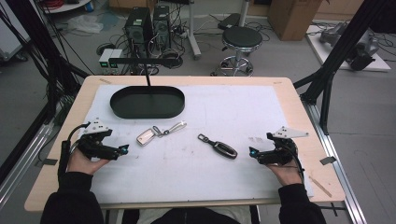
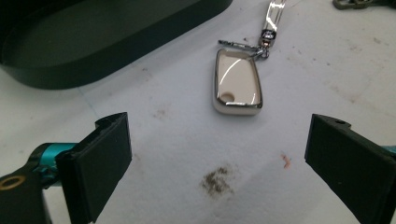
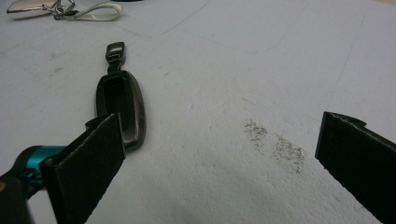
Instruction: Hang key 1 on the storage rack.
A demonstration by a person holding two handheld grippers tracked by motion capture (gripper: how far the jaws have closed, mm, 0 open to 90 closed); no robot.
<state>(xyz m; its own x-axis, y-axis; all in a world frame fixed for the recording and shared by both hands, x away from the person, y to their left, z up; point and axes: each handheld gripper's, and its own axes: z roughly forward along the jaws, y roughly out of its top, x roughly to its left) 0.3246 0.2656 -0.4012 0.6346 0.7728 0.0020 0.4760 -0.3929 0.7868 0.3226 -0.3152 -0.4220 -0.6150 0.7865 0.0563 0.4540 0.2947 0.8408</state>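
A silver-white key fob (image 1: pixel 146 136) with a chrome strap lies on the white mat, left of centre. In the left gripper view the key fob (image 2: pixel 236 82) rests just beyond the wide-apart jaws. A dark key fob (image 1: pixel 223 148) with a clasp lies right of centre. In the right gripper view the dark fob (image 3: pixel 122 105) sits beside the left jaw. My left gripper (image 1: pixel 122 150) rests open at the left of the mat with nothing in it. My right gripper (image 1: pixel 252 152) rests open at the right, a little right of the dark fob.
A black oval tray (image 1: pixel 147 101) stands at the back left of the mat, its rim (image 2: pixel 93 56) close to the silver fob. The wooden table edge (image 1: pixel 187 203) runs along the front. A stool (image 1: pixel 241 39) and computer cases stand on the floor beyond.
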